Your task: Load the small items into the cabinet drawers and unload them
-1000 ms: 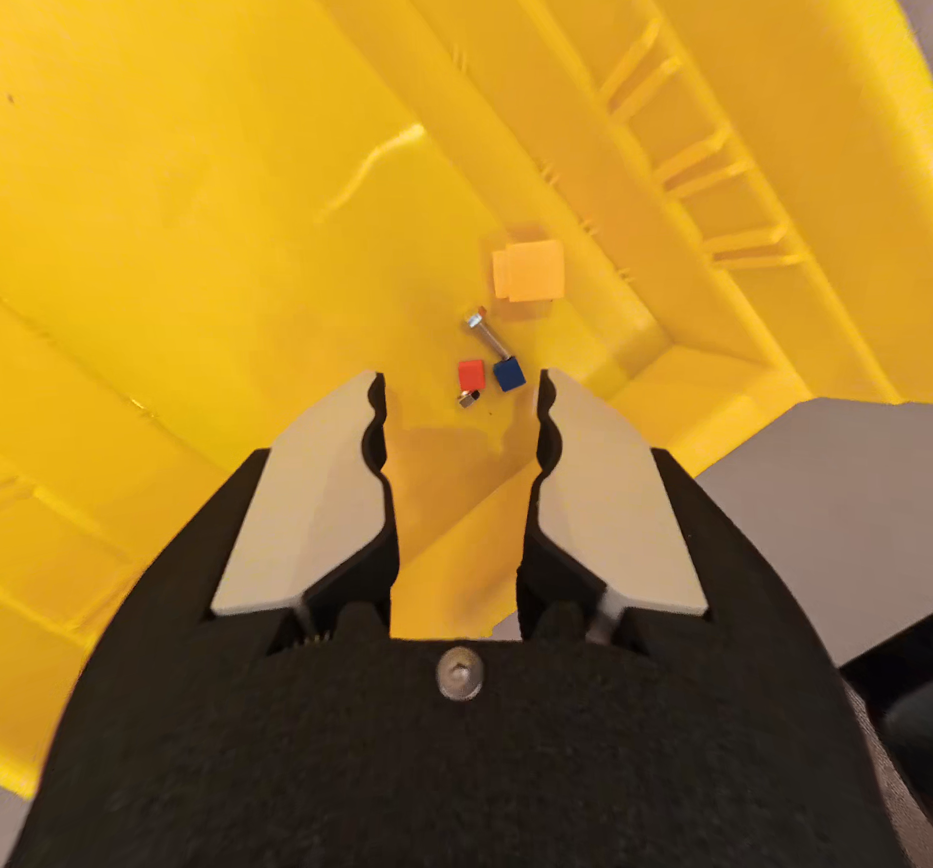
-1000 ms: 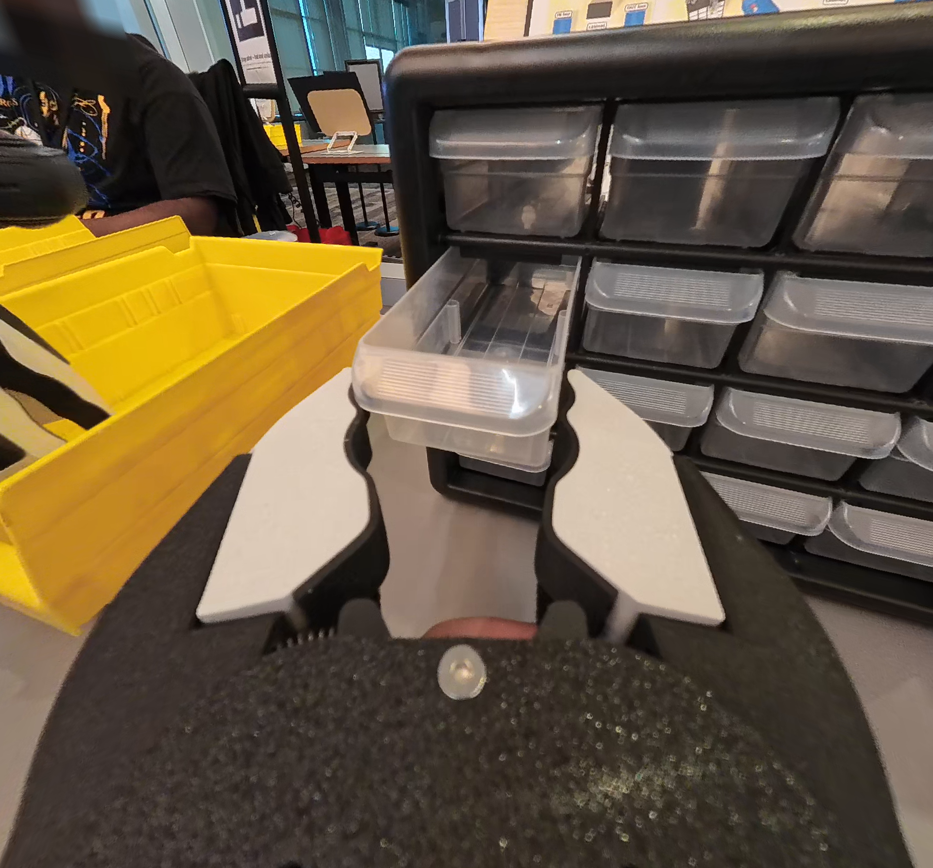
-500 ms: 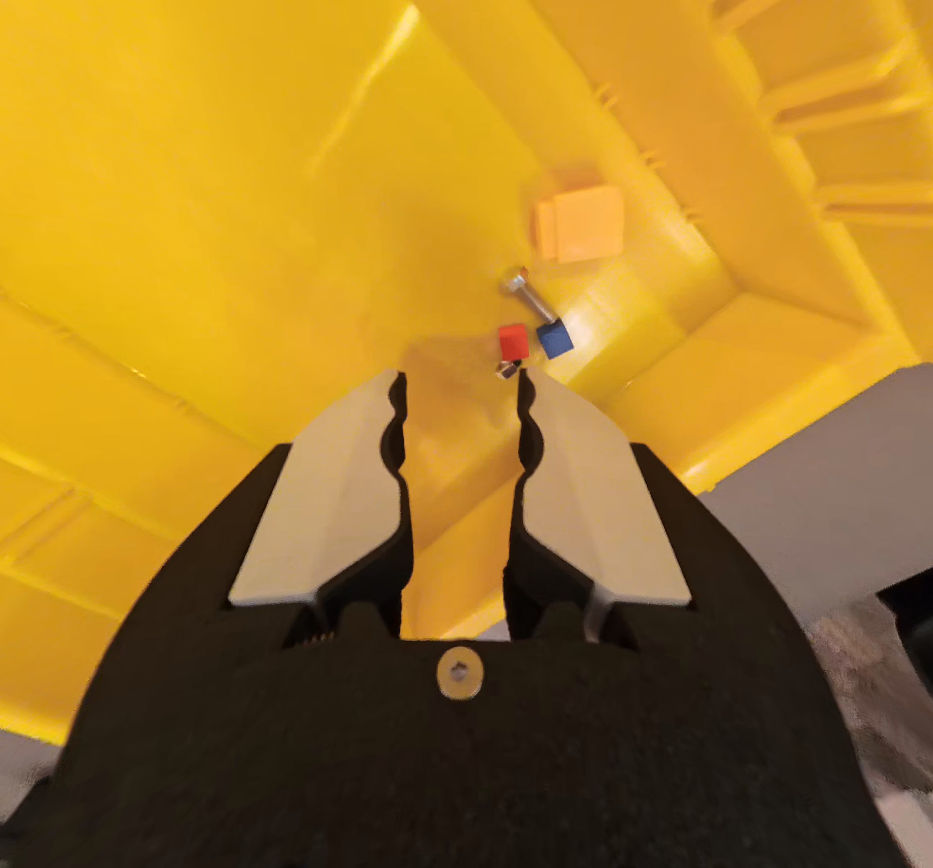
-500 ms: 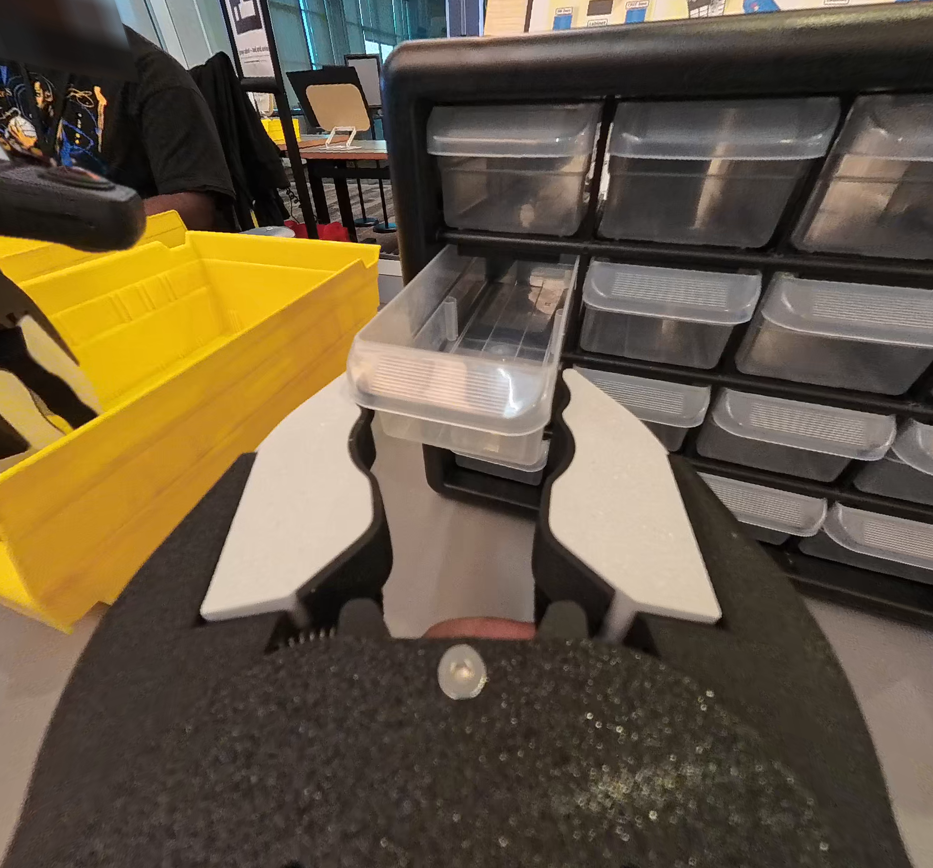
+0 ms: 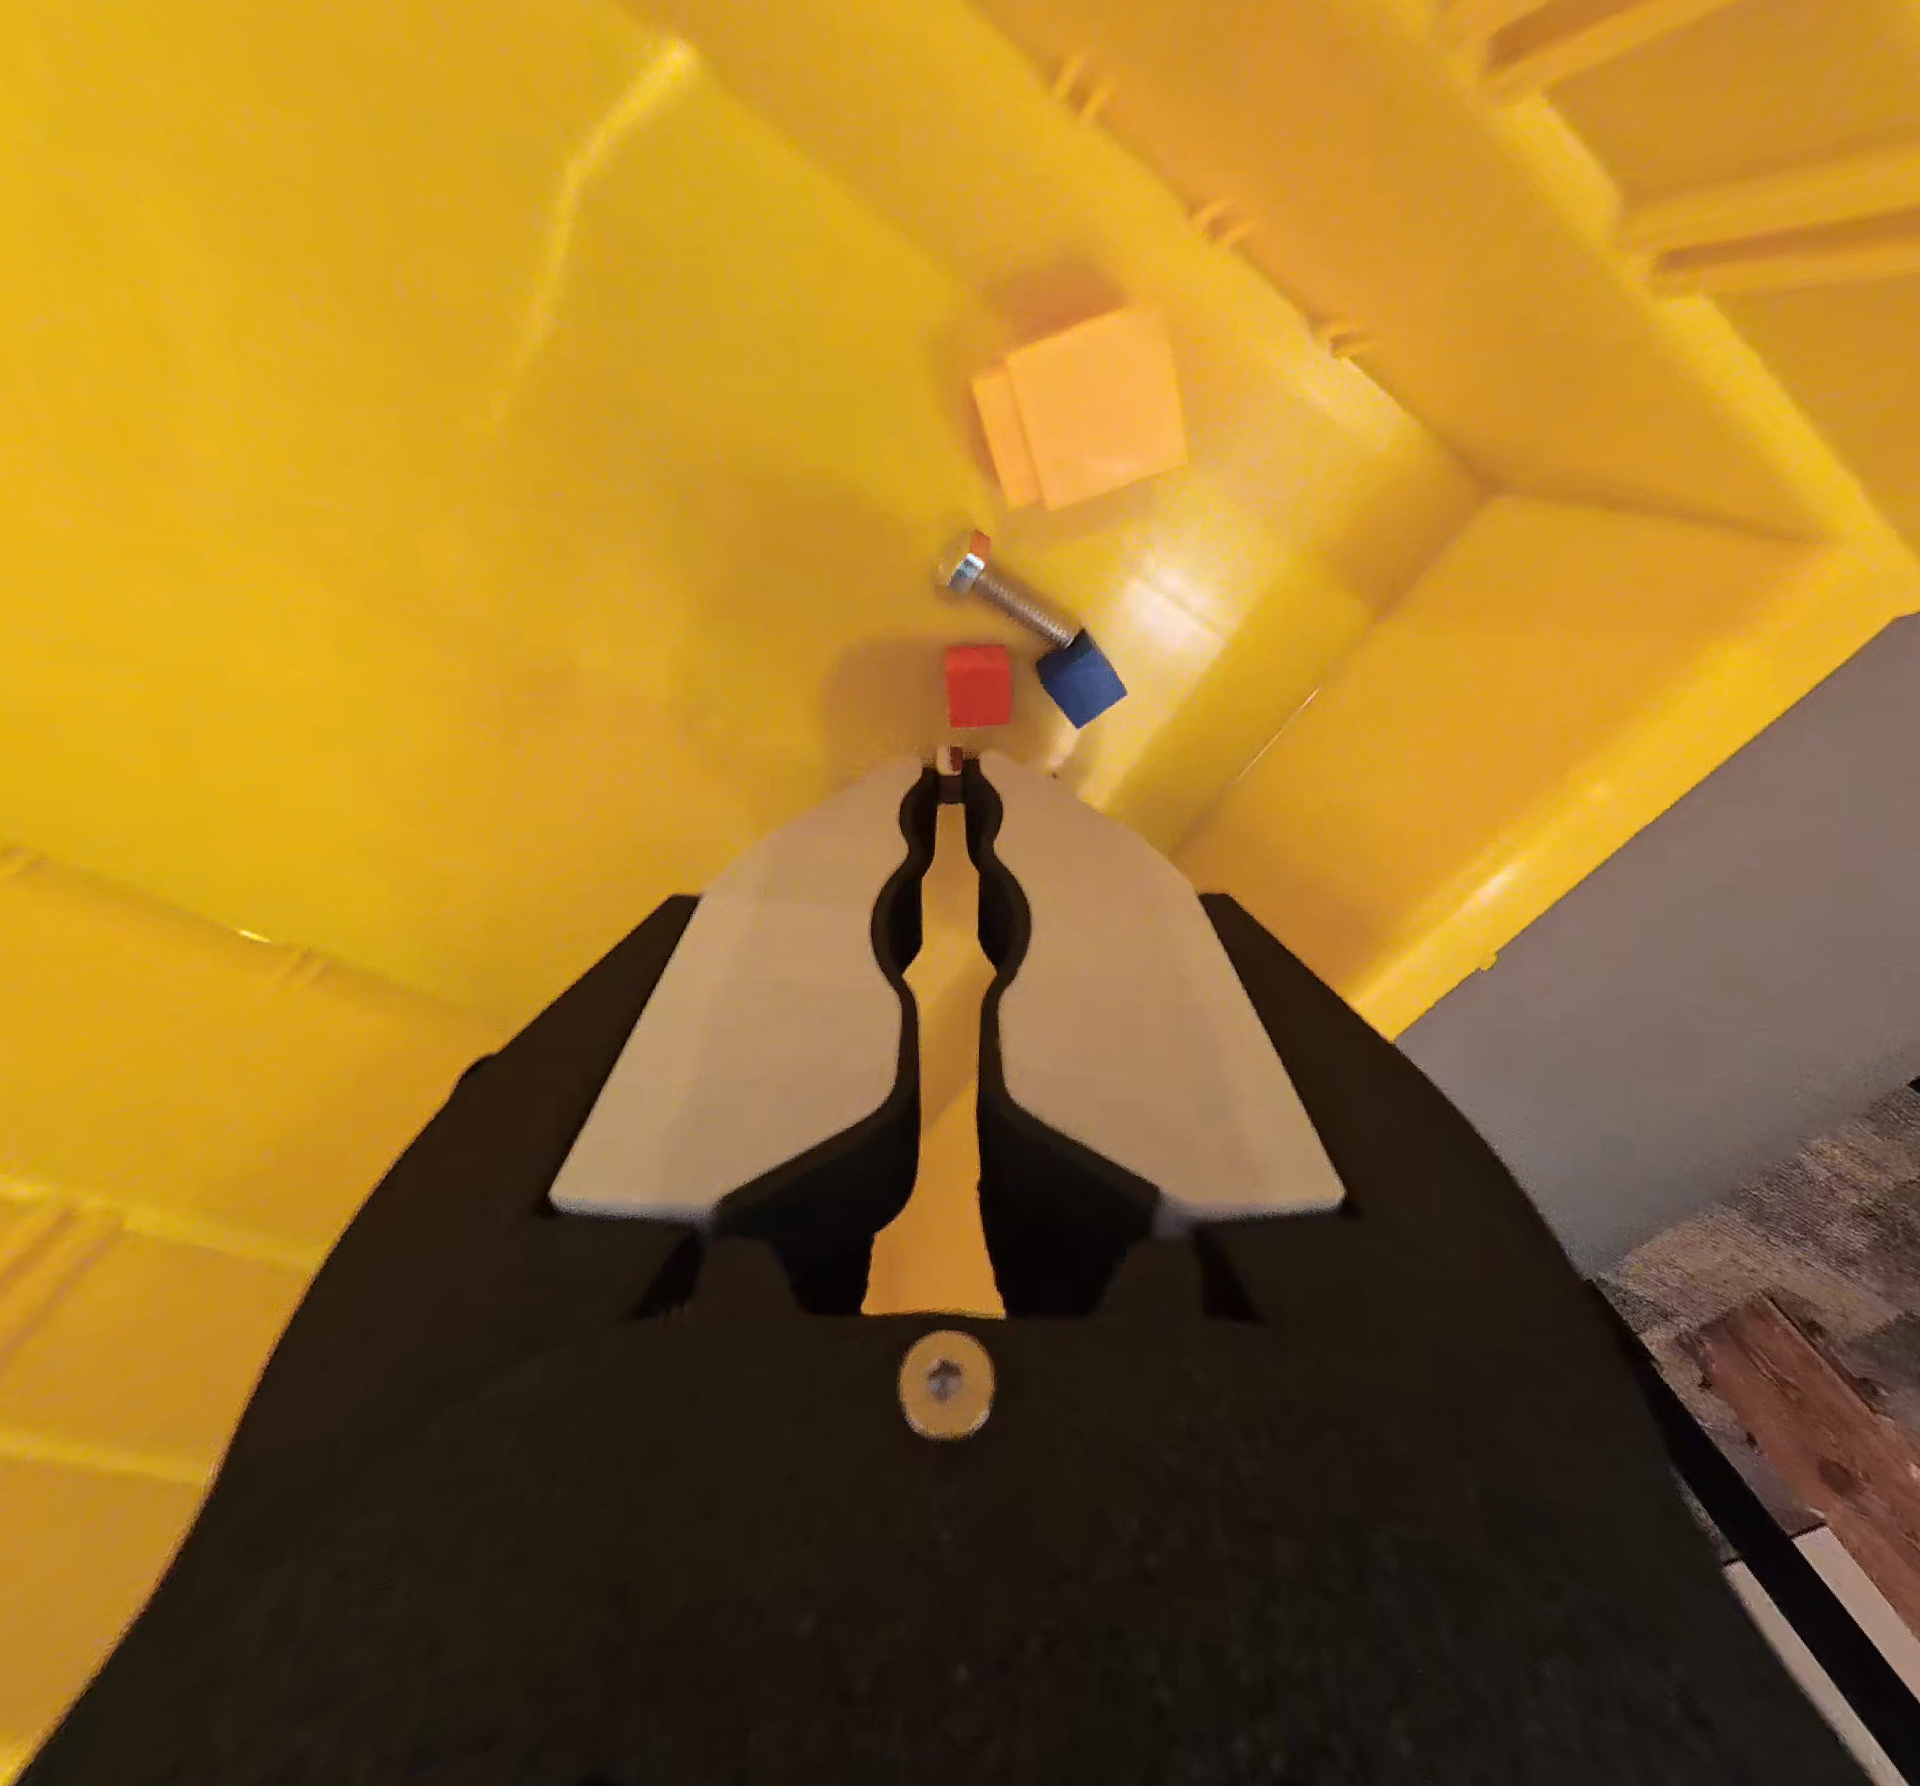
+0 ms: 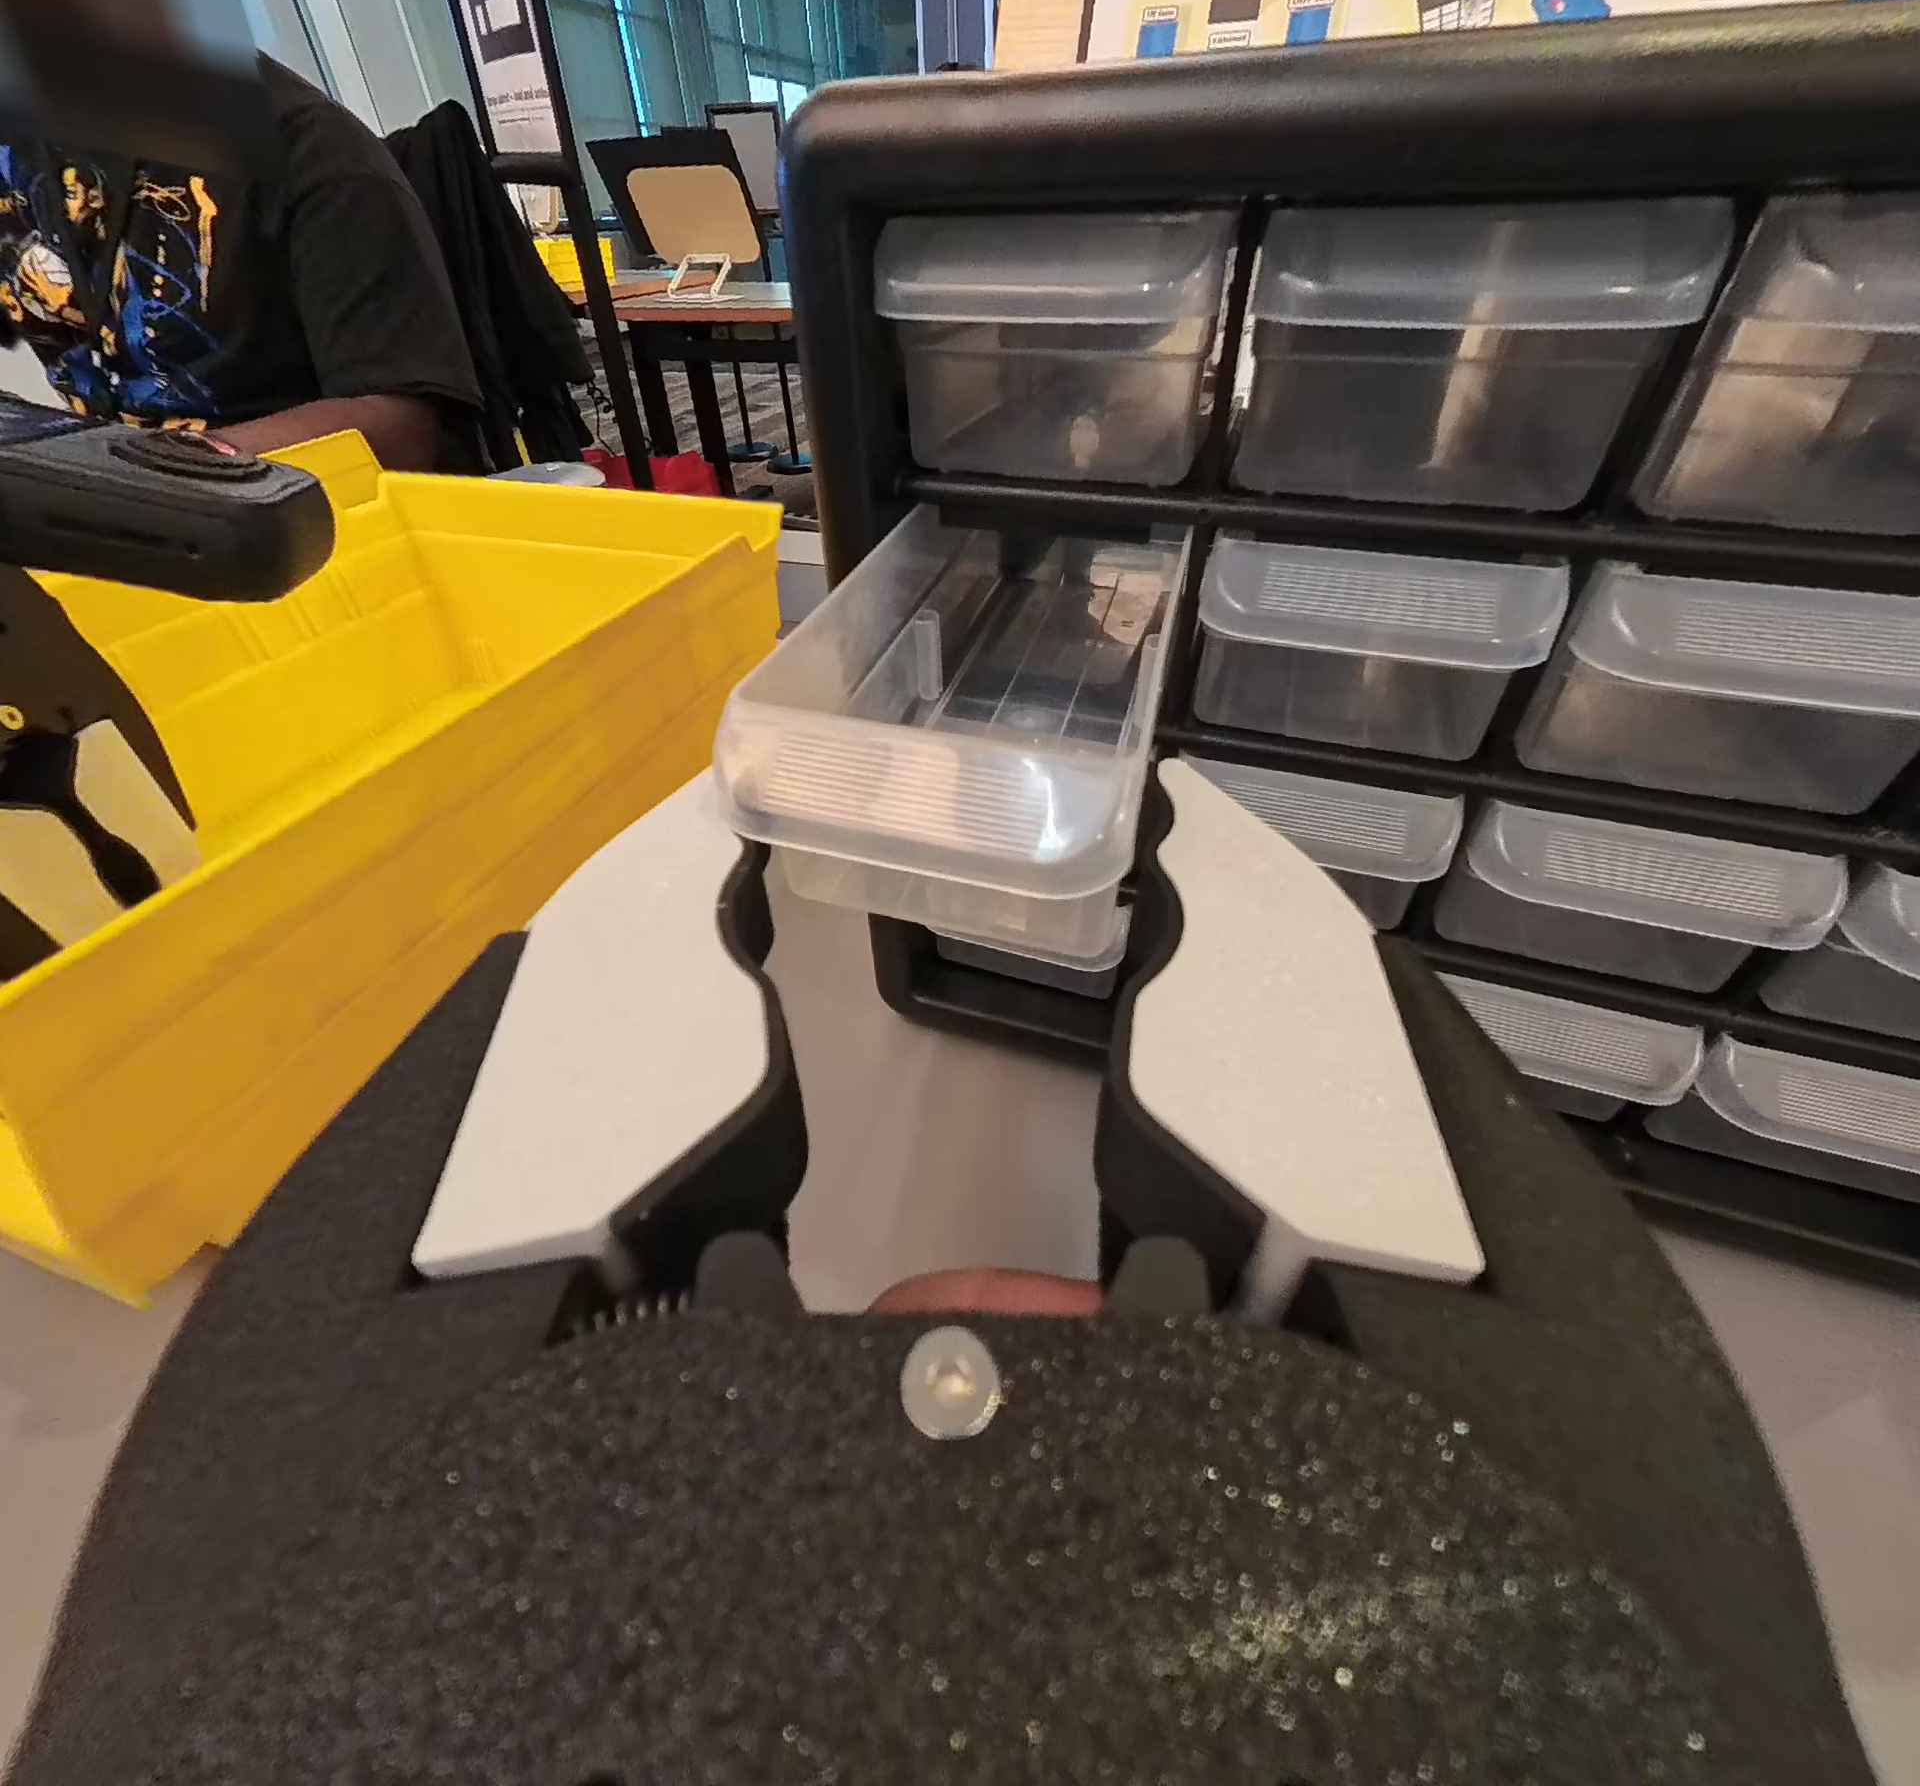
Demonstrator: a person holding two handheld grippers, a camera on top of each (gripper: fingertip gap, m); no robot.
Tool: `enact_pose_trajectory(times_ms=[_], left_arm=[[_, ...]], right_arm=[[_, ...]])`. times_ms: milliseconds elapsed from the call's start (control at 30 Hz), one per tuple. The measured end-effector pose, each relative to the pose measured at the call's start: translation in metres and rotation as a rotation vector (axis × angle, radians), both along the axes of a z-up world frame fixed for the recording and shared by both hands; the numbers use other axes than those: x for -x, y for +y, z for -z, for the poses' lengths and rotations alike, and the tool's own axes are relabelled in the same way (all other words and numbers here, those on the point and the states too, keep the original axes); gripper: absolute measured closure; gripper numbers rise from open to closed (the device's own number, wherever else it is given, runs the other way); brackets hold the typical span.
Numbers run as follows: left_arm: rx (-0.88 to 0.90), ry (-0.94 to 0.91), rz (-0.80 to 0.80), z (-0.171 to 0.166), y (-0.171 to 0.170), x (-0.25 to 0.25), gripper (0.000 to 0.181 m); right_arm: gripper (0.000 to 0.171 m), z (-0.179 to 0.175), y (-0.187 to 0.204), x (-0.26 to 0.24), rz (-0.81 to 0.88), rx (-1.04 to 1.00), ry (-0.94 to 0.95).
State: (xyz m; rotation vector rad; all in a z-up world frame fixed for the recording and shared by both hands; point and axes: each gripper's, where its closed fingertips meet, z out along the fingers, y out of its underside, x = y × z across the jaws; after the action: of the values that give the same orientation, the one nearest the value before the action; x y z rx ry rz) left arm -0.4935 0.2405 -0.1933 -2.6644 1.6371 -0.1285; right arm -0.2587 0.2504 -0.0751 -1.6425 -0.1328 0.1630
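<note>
Left gripper (image 5: 951, 768) pinching tiny metal piece (image 5: 950, 762); right gripper (image 6: 948, 837) spread before clear drawer (image 6: 940, 749).

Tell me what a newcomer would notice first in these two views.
The bright yellow bin fills the left wrist view, where the left claw pinches a tiny item beside a red cube, blue cube and bolt. In the right wrist view, one clear drawer juts open from the black cabinet, just beyond the open right claw.
</note>
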Motion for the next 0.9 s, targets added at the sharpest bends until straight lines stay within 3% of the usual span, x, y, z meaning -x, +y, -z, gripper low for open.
enact_pose_trajectory(times_ms=[167, 300, 467, 567, 733, 900], left_arm=[[-0.038, -0.050, 0.034, -0.015, 0.000, -0.002, 0.177], [-0.116, -0.179, 0.095, -0.059, -0.003, -0.021, 0.177], [-0.228, -0.450, 0.226, -0.141, -0.015, -0.106, 0.177], [-0.257, -0.526, 0.319, -0.171, -0.027, -0.167, 0.177], [-0.284, -0.395, 0.401, -0.169, -0.023, -0.231, 0.177], [-0.241, -0.175, 0.379, -0.137, -0.008, -0.242, 0.177]], right_arm=[[0.104, 0.000, 0.000, 0.000, 0.000, 0.003, -0.001], [0.104, 0.000, 0.000, 0.000, -0.001, 0.001, -0.003], [0.104, 0.000, -0.001, 0.000, 0.001, 0.000, -0.010], [0.104, 0.001, -0.003, -0.001, -0.002, -0.003, -0.016], [0.104, 0.002, -0.008, 0.000, -0.003, -0.012, -0.030], [0.104, 0.003, -0.014, 0.001, -0.008, -0.010, -0.034]])
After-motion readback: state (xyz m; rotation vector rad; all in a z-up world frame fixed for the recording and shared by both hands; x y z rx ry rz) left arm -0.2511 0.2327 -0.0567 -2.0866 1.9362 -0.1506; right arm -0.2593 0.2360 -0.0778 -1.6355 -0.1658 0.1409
